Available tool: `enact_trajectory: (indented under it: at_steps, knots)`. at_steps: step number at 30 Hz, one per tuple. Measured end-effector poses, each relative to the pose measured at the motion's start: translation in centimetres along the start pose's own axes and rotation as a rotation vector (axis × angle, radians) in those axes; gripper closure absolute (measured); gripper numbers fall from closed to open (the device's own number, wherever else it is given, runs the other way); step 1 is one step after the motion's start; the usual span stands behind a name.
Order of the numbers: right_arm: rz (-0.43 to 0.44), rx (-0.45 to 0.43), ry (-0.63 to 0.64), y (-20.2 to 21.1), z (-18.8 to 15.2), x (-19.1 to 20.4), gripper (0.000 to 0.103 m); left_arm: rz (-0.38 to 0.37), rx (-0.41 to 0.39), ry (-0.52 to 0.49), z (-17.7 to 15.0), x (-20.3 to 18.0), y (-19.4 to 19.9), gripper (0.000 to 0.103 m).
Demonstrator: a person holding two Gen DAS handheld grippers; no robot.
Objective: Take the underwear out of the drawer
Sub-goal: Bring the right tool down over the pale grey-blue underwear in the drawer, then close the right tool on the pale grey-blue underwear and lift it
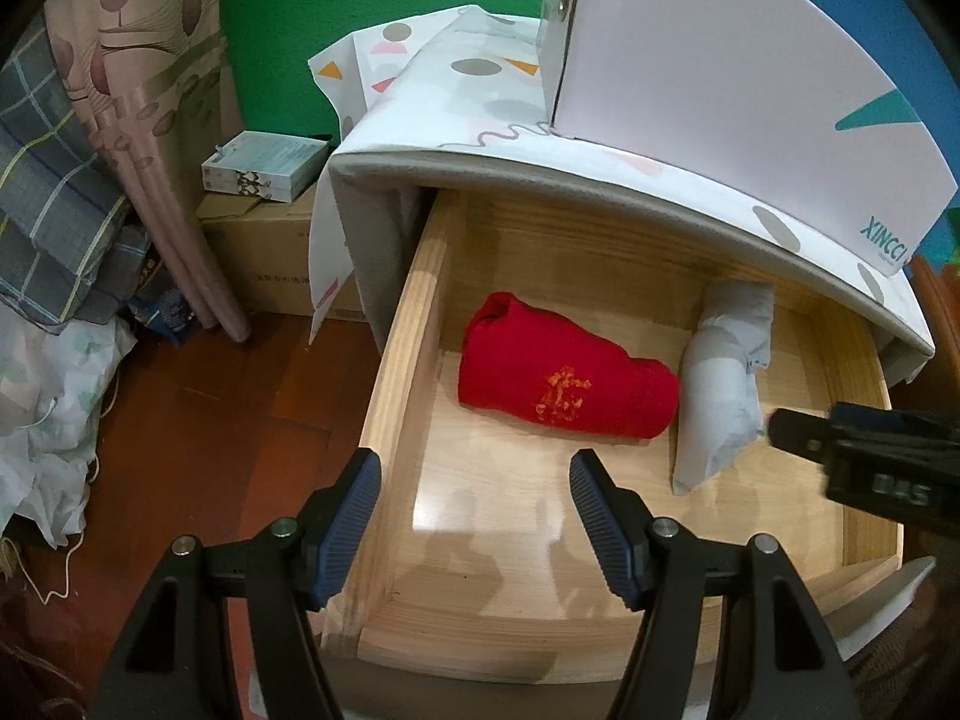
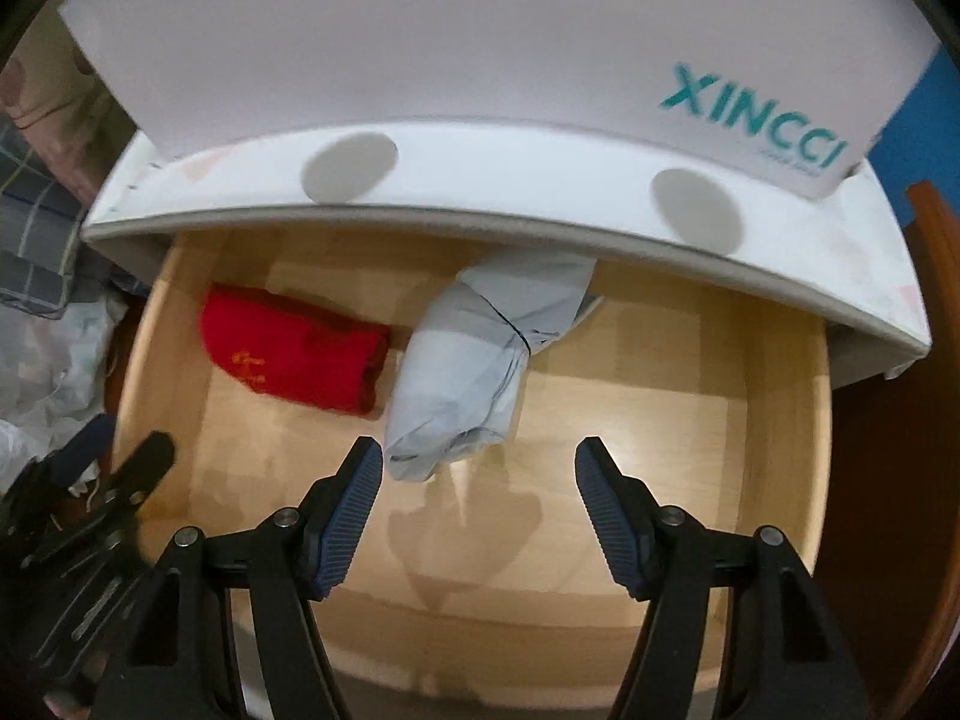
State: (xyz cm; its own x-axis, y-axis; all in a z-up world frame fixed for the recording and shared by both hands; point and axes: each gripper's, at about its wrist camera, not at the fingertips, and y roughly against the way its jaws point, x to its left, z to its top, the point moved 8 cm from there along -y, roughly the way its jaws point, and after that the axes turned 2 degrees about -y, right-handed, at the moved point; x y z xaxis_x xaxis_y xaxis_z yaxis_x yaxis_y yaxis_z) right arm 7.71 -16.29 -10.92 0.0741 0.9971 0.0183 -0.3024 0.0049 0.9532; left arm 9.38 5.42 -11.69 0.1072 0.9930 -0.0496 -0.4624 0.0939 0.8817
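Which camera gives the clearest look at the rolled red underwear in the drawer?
The left wrist view: the red underwear lies sharp and central, its orange embroidery readable. In the right wrist view it sits off to the left, smaller and motion-blurred, beside the grey underwear.

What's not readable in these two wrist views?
- Back of the drawer: both views, hidden under the cabinet top.
- Far end of the grey roll: right wrist view, tucked under that top.
- Gold print on the red roll: too small and blurred to read.
- Right tool: left wrist view, cut off by the edge.
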Motion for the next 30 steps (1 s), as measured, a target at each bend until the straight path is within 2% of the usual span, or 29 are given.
enact_trajectory:
  at_steps: [10,20,28,30]
  knots:
    - [-0.059,0.002,0.021,-3.5,1.2,0.8,0.039,-0.005,0.002,0.001,-0.1,0.2,0.0,0.036]
    - [-0.105,0.072,0.05,-5.9,0.8,1.4,0.039,-0.011,0.011,0.005,-0.2,0.3,-0.2,0.036]
    - [-0.186,0.095,0.029,-6.0,0.0,-1.6,0.038,-0.009,0.011,0.004,-0.2,0.2,-0.4,0.036]
    - [-0.182,0.093,0.028,-5.8,-0.1,-2.0,0.038,-0.01,0.011,0.004,-0.2,0.2,-0.4,0.036]
